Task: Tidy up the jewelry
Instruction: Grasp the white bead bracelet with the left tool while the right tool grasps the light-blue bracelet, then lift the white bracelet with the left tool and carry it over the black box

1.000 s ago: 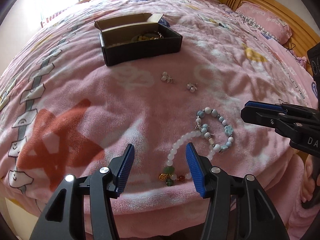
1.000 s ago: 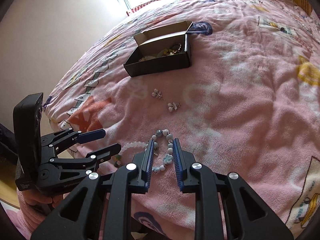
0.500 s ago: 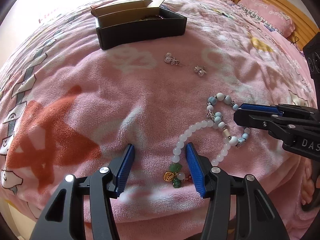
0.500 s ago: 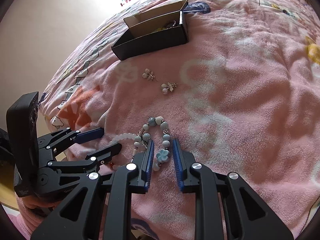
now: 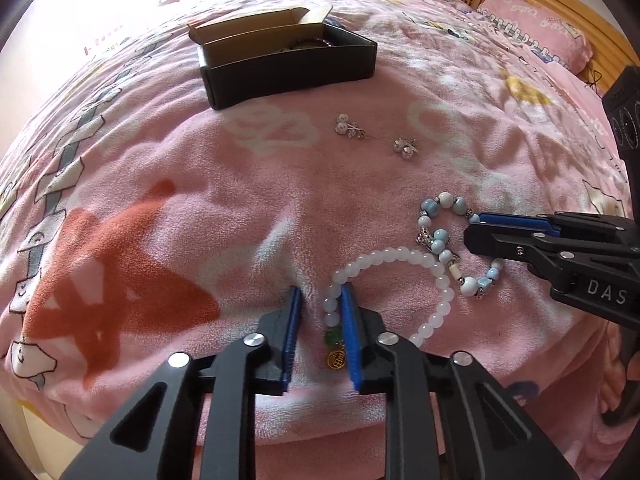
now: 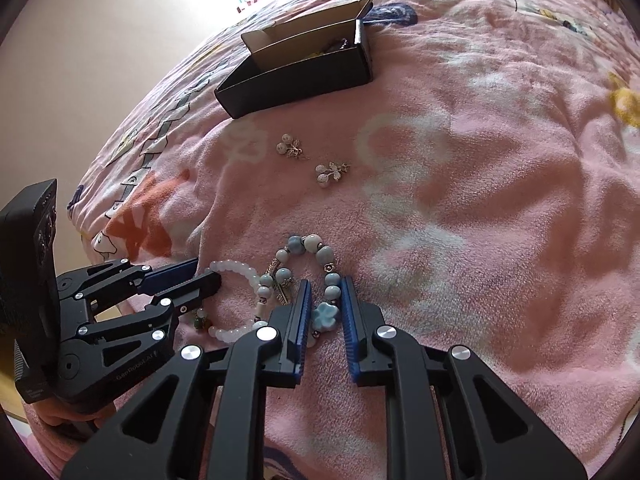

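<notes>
Two views. Left wrist: left gripper [image 5: 322, 312], blue pads narrowed around the white bead bracelet [image 5: 394, 258] near its green charm, contact on the right pad, a gap on the left. Bracelet lies on the pink bed blanket [image 5: 160, 200]. Black box [image 5: 288, 72] sits farther off.

Right wrist: right gripper [image 6: 324, 300] straddles the blue bead bracelet [image 6: 310, 276], pads narrowly spread beside its flower bead. Two earrings [image 6: 312, 160] lie between bracelets and box.

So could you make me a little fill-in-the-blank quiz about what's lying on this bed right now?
The left hand-held gripper straddles the ____ bead bracelet.
The right hand-held gripper straddles a blue ____-shaped bead on the blue bracelet.
Between the bracelets and the black box lie ____ small earrings.
The blanket is mostly ____.

Missing words: white, flower, two, pink
</notes>
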Action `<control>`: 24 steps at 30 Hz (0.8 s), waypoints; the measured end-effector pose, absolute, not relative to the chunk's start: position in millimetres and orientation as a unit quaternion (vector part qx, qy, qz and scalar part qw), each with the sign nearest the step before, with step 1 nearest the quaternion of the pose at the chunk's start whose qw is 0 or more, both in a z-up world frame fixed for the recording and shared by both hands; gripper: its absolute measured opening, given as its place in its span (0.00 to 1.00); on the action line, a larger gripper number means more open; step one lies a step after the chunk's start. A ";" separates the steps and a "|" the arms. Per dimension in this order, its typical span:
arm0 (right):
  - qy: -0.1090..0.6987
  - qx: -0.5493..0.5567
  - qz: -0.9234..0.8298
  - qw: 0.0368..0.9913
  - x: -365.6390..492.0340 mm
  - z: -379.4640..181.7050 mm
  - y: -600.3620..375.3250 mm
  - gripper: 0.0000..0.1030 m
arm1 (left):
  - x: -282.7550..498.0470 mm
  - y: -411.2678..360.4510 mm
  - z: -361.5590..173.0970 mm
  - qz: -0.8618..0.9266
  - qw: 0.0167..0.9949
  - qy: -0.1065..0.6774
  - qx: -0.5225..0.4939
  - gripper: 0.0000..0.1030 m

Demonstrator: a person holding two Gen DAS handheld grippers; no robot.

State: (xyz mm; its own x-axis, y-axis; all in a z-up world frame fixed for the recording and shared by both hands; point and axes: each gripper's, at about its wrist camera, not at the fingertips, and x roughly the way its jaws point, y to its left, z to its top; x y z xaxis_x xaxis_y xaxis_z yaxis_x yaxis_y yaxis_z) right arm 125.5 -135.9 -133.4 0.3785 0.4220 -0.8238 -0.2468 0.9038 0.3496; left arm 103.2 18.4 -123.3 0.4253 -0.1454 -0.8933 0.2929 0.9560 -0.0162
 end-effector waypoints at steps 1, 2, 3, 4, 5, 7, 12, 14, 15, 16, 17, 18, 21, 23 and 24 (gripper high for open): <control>0.519 0.084 0.202 0.826 125.4 -132.8 -136.2 0.15 | 103.3 19.1 -123.3 -0.130 0.840 0.521 0.072 0.16; 0.518 0.085 0.202 0.827 125.1 -132.0 -136.5 0.15 | 103.5 20.4 -122.4 -0.129 0.841 0.521 0.068 0.14; 0.517 0.085 0.202 0.827 124.7 -131.0 -136.9 0.15 | 103.6 21.8 -121.6 -0.130 0.841 0.522 0.063 0.13; 0.516 0.085 0.202 0.828 124.3 -129.7 -137.0 0.15 | 103.0 22.4 -120.4 -0.131 0.841 0.521 0.063 0.12; 0.514 0.086 0.202 0.829 123.6 -128.4 -137.8 0.14 | 102.2 23.4 -119.0 -0.131 0.842 0.520 0.062 0.11; 0.511 0.086 0.202 0.831 122.3 -125.5 -138.9 0.14 | 100.8 24.3 -115.7 -0.131 0.844 0.517 0.060 0.10; 0.499 0.086 0.203 0.838 117.5 -114.6 -141.3 0.14 | 97.4 24.2 -105.5 -0.135 0.850 0.507 0.052 0.09; 0.493 0.085 0.203 0.842 115.3 -109.0 -142.0 0.14 | 95.9 23.1 -100.4 -0.140 0.852 0.502 0.050 0.09; 0.489 0.084 0.204 0.844 114.3 -106.1 -142.1 0.14 | 95.3 22.8 -98.3 -0.142 0.853 0.500 0.050 0.09; 0.487 0.084 0.204 0.845 113.4 -103.3 -142.3 0.14 | 94.9 21.7 -96.2 -0.142 0.854 0.498 0.050 0.09; 0.484 0.084 0.205 0.847 112.5 -100.7 -142.9 0.14 | 94.7 19.9 -94.3 -0.144 0.855 0.495 0.049 0.09; 0.481 0.084 0.206 0.848 111.4 -97.9 -143.3 0.14 | 93.9 18.9 -92.3 -0.145 0.856 0.493 0.049 0.09; 0.472 0.084 0.208 0.853 108.8 -89.0 -144.5 0.11 | 92.5 15.5 -85.8 -0.149 0.860 0.486 0.048 0.09; 0.465 0.084 0.209 0.856 106.6 -82.7 -145.1 0.11 | 91.7 13.9 -80.8 -0.150 0.863 0.480 0.048 0.09; 0.461 0.082 0.210 0.858 105.6 -79.7 -145.4 0.11 | 90.8 13.1 -78.2 -0.150 0.865 0.477 0.049 0.09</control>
